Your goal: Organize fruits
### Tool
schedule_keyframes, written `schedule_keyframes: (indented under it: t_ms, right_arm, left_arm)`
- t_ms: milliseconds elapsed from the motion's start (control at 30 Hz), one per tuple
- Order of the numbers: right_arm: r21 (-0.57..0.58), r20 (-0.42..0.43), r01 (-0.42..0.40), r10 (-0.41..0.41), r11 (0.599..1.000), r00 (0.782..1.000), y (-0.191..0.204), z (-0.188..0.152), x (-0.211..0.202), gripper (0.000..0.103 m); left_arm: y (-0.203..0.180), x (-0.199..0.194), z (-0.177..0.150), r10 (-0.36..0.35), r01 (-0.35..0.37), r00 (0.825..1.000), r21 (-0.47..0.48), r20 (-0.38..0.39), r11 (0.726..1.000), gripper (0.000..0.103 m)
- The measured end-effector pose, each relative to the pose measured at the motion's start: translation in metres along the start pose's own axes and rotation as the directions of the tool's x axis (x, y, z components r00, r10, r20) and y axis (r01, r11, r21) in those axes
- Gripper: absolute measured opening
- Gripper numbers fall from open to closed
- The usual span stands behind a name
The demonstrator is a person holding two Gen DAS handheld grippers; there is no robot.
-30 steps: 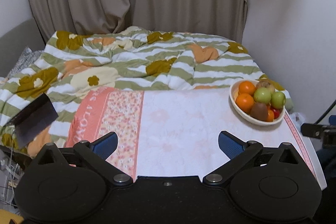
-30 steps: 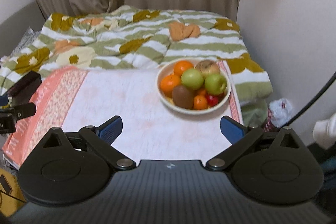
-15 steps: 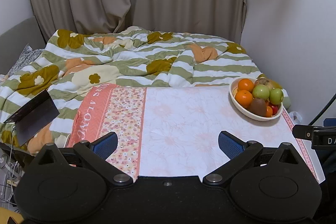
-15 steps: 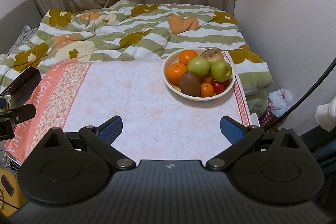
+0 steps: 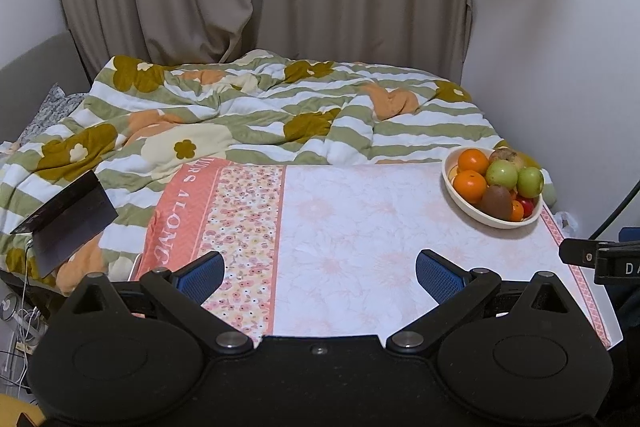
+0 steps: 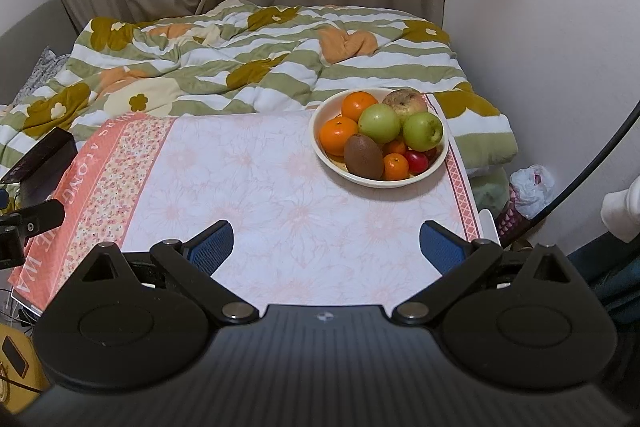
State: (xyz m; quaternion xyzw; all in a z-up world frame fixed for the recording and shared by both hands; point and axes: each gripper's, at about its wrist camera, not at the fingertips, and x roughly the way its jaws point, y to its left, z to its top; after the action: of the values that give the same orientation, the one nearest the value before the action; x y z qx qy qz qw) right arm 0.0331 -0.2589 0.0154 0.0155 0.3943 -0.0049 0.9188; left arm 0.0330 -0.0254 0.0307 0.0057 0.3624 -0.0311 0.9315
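Between the spread blue pads of the right hand-held gripper (image 6: 326,245), which holds nothing, lies bare table (image 6: 280,211); at one o'clock sits the cream bowl (image 6: 438,163) of fruit. Its kiwi (image 6: 363,155) is the one elongated piece, long axis running from eleven to five o'clock, beside oranges and green apples. The left hand-held gripper (image 5: 318,271) is likewise open and empty, with the bowl far off at two o'clock. Compared with a second ago, both views have pulled back, showing more table.
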Motion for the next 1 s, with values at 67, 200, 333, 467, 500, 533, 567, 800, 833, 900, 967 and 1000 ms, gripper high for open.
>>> schedule_keyframes:
  t_ms: [67, 200, 333, 467, 500, 533, 567, 800, 833, 900, 967, 1000]
  right_arm:
    - [0.002, -0.001, 0.001, -0.001, 1.000, 1.000, -0.0001, -0.0012, -0.0002, 0.103]
    - [0.001, -0.001, 0.001, -0.001, 1.000, 1.000, 0.0002, -0.0009, 0.0001, 0.103]
    - [0.002, -0.002, 0.000, 0.000, 1.000, 1.000, 0.0003, -0.0011, 0.0000, 0.103]
    - [0.001, 0.000, 0.000, 0.000, 1.000, 1.000, 0.0004, -0.0009, 0.0000, 0.103]
    - [0.001, 0.000, 0.000, 0.000, 1.000, 1.000, 0.0005, -0.0010, -0.0001, 0.103]
    - [0.001, -0.001, 0.001, -0.001, 1.000, 1.000, 0.0004, -0.0008, 0.0001, 0.103]
    - [0.001, -0.001, 0.000, 0.000, 1.000, 1.000, 0.0004, -0.0009, -0.0001, 0.103]
    - [0.003, -0.001, 0.000, 0.000, 1.000, 1.000, 0.0004, -0.0006, -0.0003, 0.103]
    - [0.002, -0.002, 0.000, 0.000, 1.000, 1.000, 0.0005, -0.0006, -0.0003, 0.103]
    - [0.001, -0.001, 0.001, -0.001, 1.000, 1.000, 0.0003, -0.0005, -0.0004, 0.103]
    - [0.002, -0.001, 0.000, 0.000, 1.000, 1.000, -0.0001, -0.0004, -0.0002, 0.103]
    - [0.002, -0.001, -0.001, 0.001, 1.000, 1.000, -0.0002, -0.0005, -0.0002, 0.103]
  left_arm:
    - [0.0007, -0.0006, -0.0006, 0.003, -0.003, 1.000, -0.001, 0.002, 1.000, 0.103]
    - [0.0020, -0.0004, -0.0006, 0.003, -0.003, 1.000, -0.005, 0.003, 1.000, 0.103]
    - [0.0023, -0.0008, -0.0005, 0.009, -0.009, 1.000, 0.002, 0.002, 1.000, 0.103]
    - [0.0033, -0.0007, -0.0004, 0.008, -0.008, 1.000, -0.002, 0.006, 1.000, 0.103]
    - [0.0032, -0.0015, -0.0007, 0.009, -0.009, 1.000, -0.001, 0.008, 1.000, 0.103]
    - [0.0043, -0.0021, -0.0010, 0.010, -0.010, 1.000, -0.001, 0.010, 1.000, 0.103]
    - [0.0057, -0.0022, -0.0010, 0.009, -0.009, 1.000, -0.001, 0.012, 1.000, 0.103]
    - [0.0066, -0.0026, -0.0010, 0.007, -0.007, 1.000, 0.000, 0.015, 1.000, 0.103]
    - [0.0065, -0.0027, -0.0010, 0.007, -0.007, 1.000, 0.000, 0.015, 1.000, 0.103]
    - [0.0065, -0.0027, -0.0010, 0.008, -0.008, 1.000, 0.001, 0.015, 1.000, 0.103]
    - [0.0068, -0.0029, -0.0010, 0.009, -0.010, 1.000, 0.001, 0.015, 1.000, 0.103]
    - [0.0065, -0.0028, -0.0010, 0.010, -0.010, 1.000, 0.002, 0.015, 1.000, 0.103]
